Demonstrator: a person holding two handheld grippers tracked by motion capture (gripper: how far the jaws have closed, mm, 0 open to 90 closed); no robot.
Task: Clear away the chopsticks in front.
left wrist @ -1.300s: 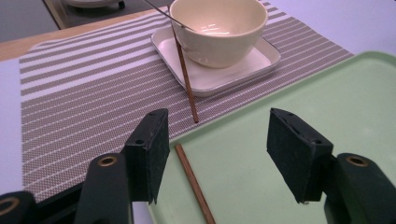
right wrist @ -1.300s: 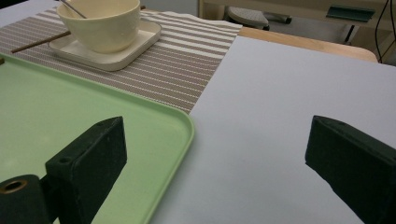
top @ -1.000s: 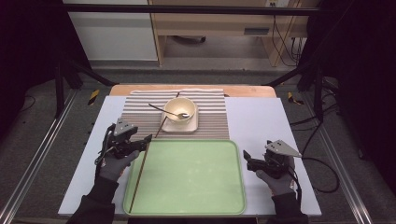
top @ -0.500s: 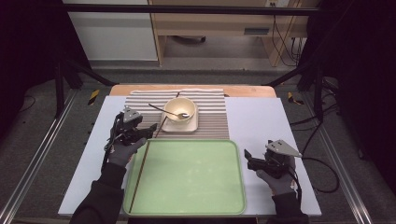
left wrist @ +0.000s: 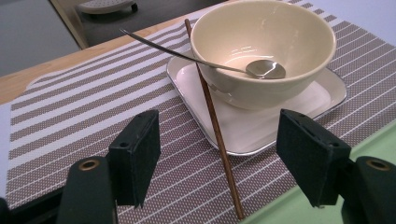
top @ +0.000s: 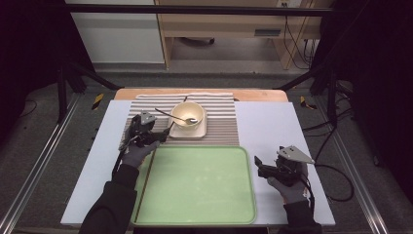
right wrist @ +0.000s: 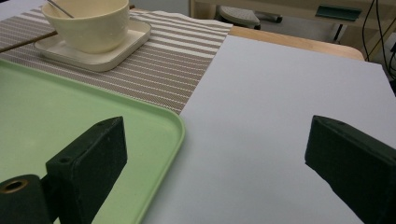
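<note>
Your left hand-held gripper (top: 163, 137) sits over the striped placemat (top: 221, 122), just left of the square plate (top: 197, 132), and its jaws stand spread with nothing pressed between them. In the left gripper view, the brown chopstick (left wrist: 215, 126) lies between those jaws without touching either pad: it runs from behind the cream bowl (left wrist: 264, 51), leans on the plate's near rim, and ends at the edge of the green tray (left wrist: 299, 212). The bowl stands on the plate, and a metal spoon (left wrist: 224, 65) rests in it with its handle over the rim. A second chopstick (top: 144, 183) lies along the left side of the tray.

Your right hand-held gripper (top: 258, 165) hovers at the tray's right edge, over the bare white worktop (top: 272, 122), well apart from the bowl. Its jaws are wide open and hold nothing.
</note>
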